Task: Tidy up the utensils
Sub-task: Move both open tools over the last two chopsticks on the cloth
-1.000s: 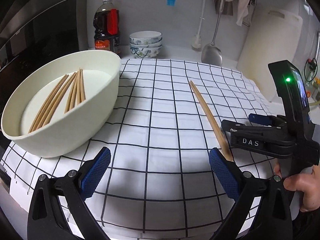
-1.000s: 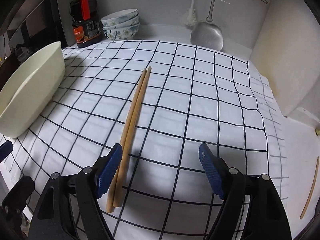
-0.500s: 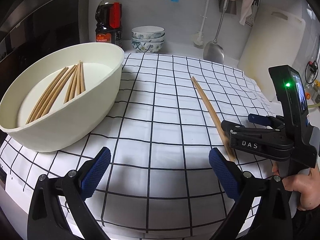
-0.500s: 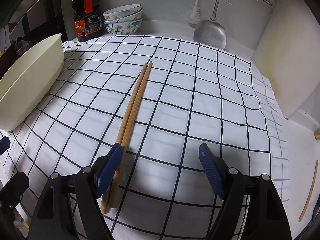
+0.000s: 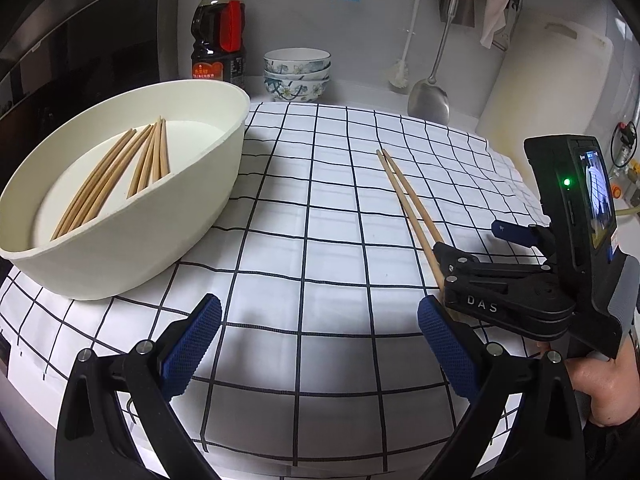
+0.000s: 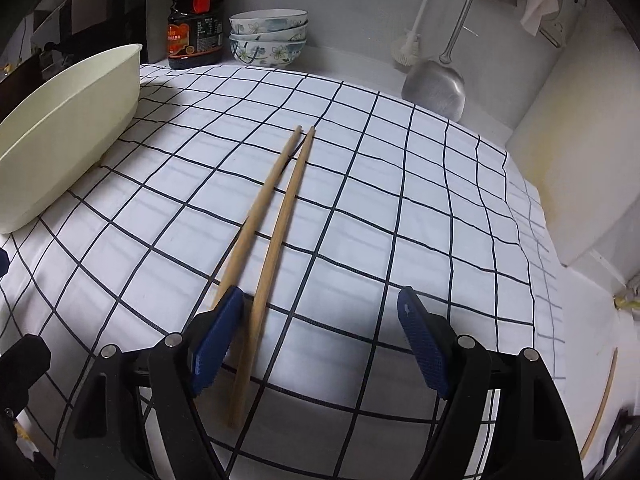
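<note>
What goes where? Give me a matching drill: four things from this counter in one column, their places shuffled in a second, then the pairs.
1. pair of chopsticks
2. stacked floral bowls
3. metal spatula
4. sauce bottle

A. leaning against the back wall, right of the bowls
B. lying on the checked cloth
C. behind the white basin
D. at the back, right of the bottle

Pairs: 1-B, 2-D, 3-A, 4-C
</note>
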### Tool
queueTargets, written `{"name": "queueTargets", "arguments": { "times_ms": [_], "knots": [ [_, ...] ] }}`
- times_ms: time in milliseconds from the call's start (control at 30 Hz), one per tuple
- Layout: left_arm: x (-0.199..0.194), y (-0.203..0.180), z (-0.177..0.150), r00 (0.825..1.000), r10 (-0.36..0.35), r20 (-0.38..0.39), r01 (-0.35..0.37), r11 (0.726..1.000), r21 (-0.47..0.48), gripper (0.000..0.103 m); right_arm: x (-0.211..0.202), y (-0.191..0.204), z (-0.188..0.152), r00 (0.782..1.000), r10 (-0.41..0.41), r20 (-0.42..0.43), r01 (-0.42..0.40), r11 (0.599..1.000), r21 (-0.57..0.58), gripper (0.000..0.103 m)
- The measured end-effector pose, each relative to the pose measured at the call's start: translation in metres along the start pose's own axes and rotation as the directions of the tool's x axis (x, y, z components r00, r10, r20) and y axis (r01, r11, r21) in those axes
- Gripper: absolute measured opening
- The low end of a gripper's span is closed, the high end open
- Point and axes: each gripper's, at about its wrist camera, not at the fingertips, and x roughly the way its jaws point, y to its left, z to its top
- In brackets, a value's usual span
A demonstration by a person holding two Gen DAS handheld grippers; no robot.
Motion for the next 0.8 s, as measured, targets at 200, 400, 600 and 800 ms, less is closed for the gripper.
{"name": "queueTargets", "arguments": {
  "times_ms": [200,400,600,800],
  "knots": [
    [0.005,-0.006,0.004,1.000,-0.004,-0.014,0.004,1.000,-0.001,0.097,0.004,-0.022,-0.003,1.000,-0.001,-0.001,0.001,0.998,0.058,0.075],
    [0.013,-0.013,0.023,1.000,0.003,-0.008,-0.003,1.000,-0.018,0.097,0.009,-0.053,-0.009,1.000,0.001,-0.010,0.000,0.991,0.136,0.075],
    [0.038,-0.029,0.036,0.999,-0.013,-0.050,0.010,0.999,-0.052,0.097,0.011,-0.077,-0.014,1.000,-0.025,-0.013,0.027,0.986,0.164,0.075],
    [0.060,-0.047,0.043,0.993,0.069,-0.098,-0.069,0.998,-0.004,0.097,0.011,-0.078,-0.013,0.999,-0.032,-0.001,0.032,0.990,0.137,0.075]
  ]
}}
